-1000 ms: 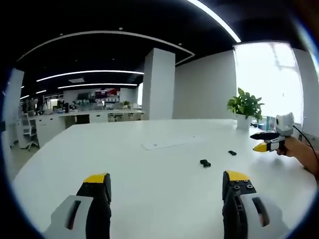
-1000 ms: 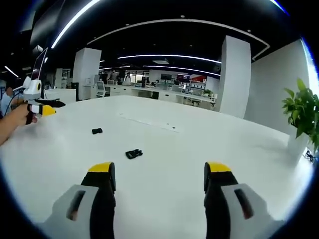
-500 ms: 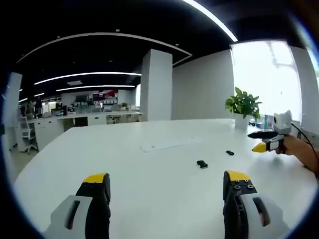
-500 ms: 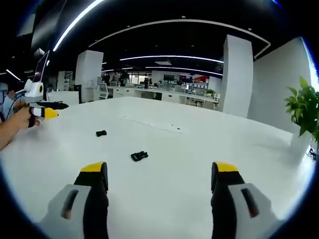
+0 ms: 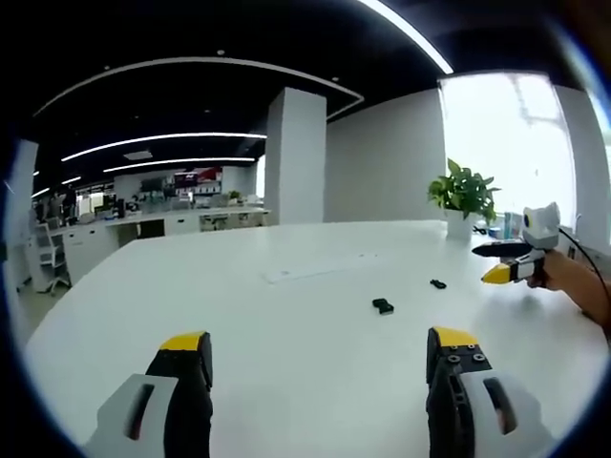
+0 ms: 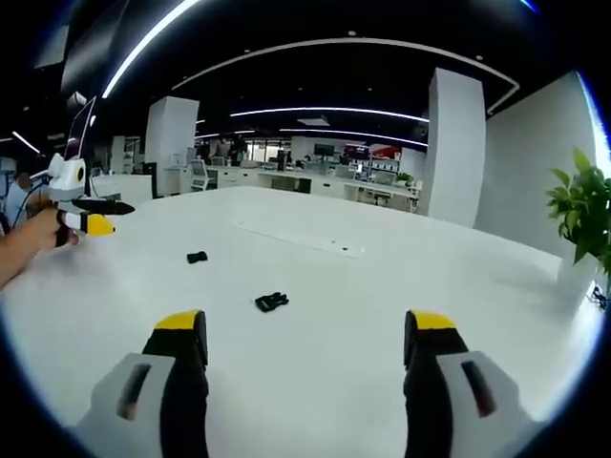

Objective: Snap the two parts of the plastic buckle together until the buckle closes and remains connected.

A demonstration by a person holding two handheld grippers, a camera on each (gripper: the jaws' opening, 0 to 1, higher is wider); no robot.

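Two small black buckle parts lie apart on the white table (image 5: 286, 324). In the left gripper view the nearer part (image 5: 383, 305) lies ahead and right of my left gripper (image 5: 320, 345), which is open with nothing between its jaws. The second part (image 5: 437, 284) lies farther right. In the right gripper view a pronged part (image 6: 271, 301) lies just ahead of my open right gripper (image 6: 305, 329), and the other part (image 6: 197, 257) lies farther left. Each gripper appears in the other's view, held by a hand: the right gripper (image 5: 503, 262), the left gripper (image 6: 93, 215).
A flat white sheet (image 5: 310, 270) lies on the table beyond the parts, seen also as the sheet (image 6: 298, 238). A potted plant (image 5: 465, 198) stands at the table's far edge by the window. A white pillar (image 5: 294, 157) and office desks stand behind.
The right gripper's jaws spread slightly wider a second ago and have held since. Both views have drifted a little. The buckle parts have stayed where they lie.
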